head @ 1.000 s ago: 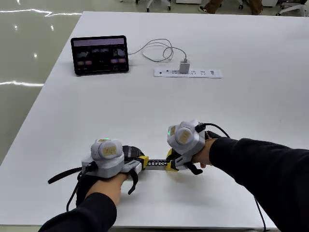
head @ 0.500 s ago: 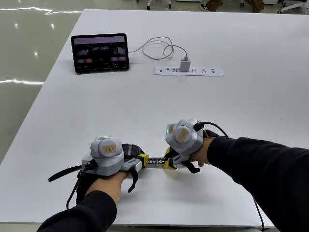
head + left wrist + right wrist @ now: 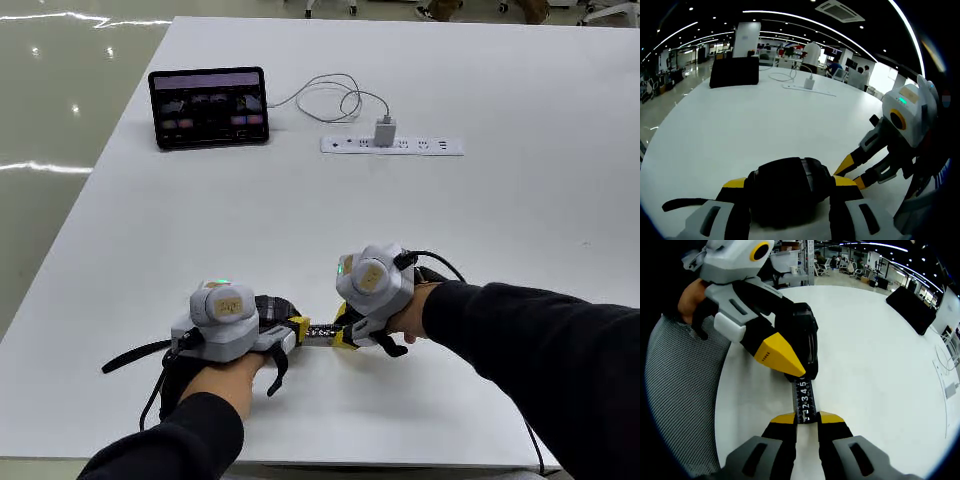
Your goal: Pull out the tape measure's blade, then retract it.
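White table (image 3: 450, 220), dark tablet (image 3: 208, 106) standing, power strip (image 3: 420, 146) holding charger (image 3: 384, 131), looped white cable (image 3: 338, 98)

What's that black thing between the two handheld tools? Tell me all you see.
It's a tape measure: a black, rounded case low on the white table, clamped by the left gripper. A short stretch of its numbered blade sticks out, its end pinched by the right gripper.

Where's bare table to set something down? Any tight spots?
Free: middle of the table, bordered by the tablet and power strip on the far side and the grippers at the near edge; also the right side beyond the strip. Crowded: near edge, where the left gripper clamps the tape measure and the right gripper pinches its blade.
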Tool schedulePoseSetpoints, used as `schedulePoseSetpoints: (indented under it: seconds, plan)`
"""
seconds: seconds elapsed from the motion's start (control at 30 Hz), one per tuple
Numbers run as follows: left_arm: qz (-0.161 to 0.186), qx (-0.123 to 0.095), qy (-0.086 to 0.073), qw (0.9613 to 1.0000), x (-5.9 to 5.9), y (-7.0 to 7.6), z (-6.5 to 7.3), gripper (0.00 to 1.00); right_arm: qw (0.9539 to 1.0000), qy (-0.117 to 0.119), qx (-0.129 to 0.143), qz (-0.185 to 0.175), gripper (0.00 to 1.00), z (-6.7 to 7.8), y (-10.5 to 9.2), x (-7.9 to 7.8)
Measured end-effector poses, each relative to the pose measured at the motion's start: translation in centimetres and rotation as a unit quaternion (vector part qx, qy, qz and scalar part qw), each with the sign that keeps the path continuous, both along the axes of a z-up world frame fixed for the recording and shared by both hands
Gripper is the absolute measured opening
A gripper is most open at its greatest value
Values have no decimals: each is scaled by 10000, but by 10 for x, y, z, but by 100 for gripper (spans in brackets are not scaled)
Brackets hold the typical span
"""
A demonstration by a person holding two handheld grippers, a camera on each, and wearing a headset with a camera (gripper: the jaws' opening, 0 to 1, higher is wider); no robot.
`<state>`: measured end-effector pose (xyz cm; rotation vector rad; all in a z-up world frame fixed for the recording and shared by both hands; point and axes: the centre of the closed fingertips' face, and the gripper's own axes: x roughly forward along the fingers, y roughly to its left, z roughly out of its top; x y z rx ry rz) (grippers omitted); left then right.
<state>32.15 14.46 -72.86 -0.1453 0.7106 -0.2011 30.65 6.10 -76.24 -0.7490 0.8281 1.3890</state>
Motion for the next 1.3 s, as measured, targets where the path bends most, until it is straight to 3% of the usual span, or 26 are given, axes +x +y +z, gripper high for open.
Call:
schedulePoseSetpoints:
  seconds: [0.5,0.73,1.3]
  plan:
    - [-33,27,13,10000,0,-1,-1,61,9999,29,40,-106,11,0,1,1]
    - [-111,239,-48,9996,-1,-3,-1,60,9999,-1,41,-126,11,0,1,1]
    - [-157,347,5,9993,-1,-2,-2,60,9999,-6,77,-143,11,1,1,0]
